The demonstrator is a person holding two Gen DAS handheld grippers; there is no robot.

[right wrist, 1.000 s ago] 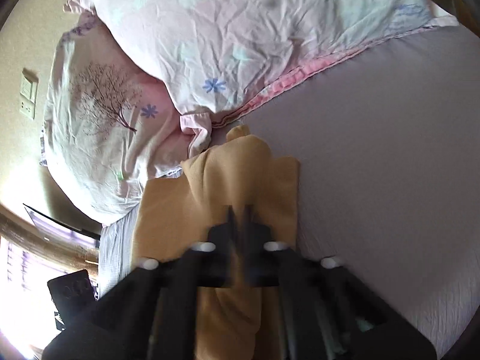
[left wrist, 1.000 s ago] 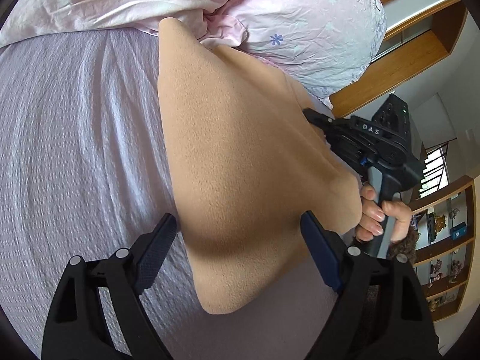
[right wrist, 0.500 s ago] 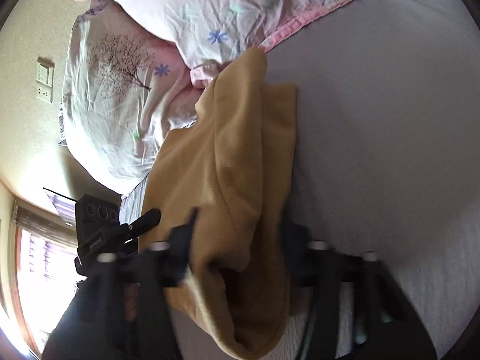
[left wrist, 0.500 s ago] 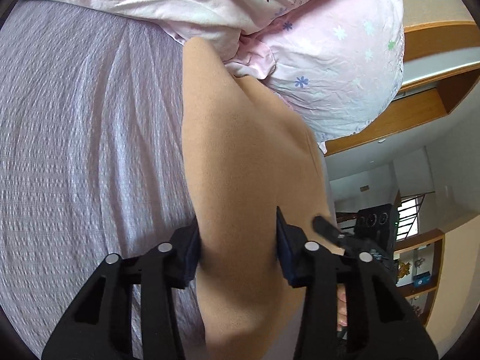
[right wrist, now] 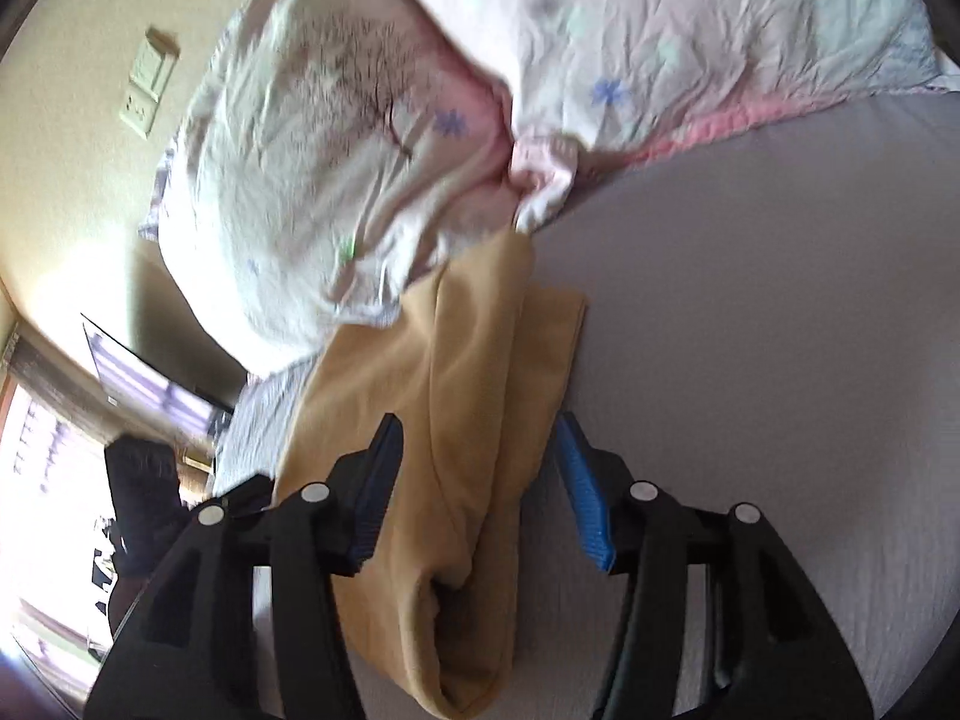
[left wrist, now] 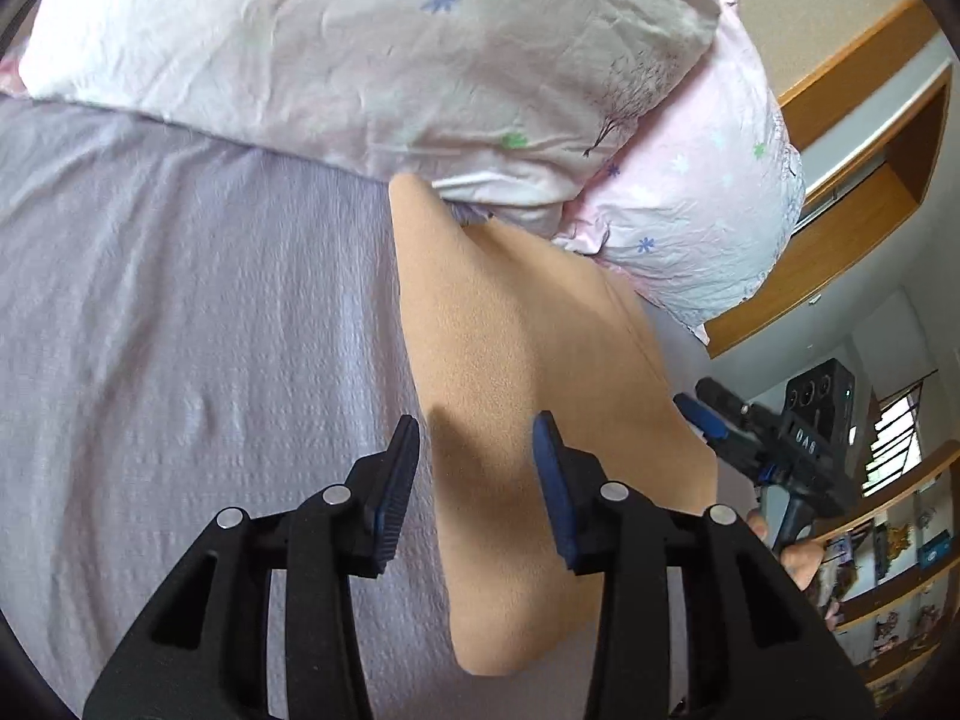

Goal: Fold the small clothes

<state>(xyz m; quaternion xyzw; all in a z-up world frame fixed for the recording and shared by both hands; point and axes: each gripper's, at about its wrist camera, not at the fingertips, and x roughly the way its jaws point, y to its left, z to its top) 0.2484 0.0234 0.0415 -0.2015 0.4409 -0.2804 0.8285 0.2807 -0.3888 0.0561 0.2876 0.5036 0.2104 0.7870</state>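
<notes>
A tan garment lies folded on the lilac bedsheet, its far end against the pillows. My left gripper is open just above the garment's near left edge, holding nothing. The right gripper shows in the left wrist view at the garment's right edge. In the right wrist view the garment lies bunched in layers, and my right gripper is open, its jaws on either side of the fold without pinching it.
Two floral pink-and-white pillows lie at the head of the bed, also in the right wrist view. A wooden headboard and shelves are to the right. A wall socket and a window are at the left.
The right gripper was shut on the garment a second ago and has opened and let it go. The left gripper narrowed around the cloth, then pulled back, open.
</notes>
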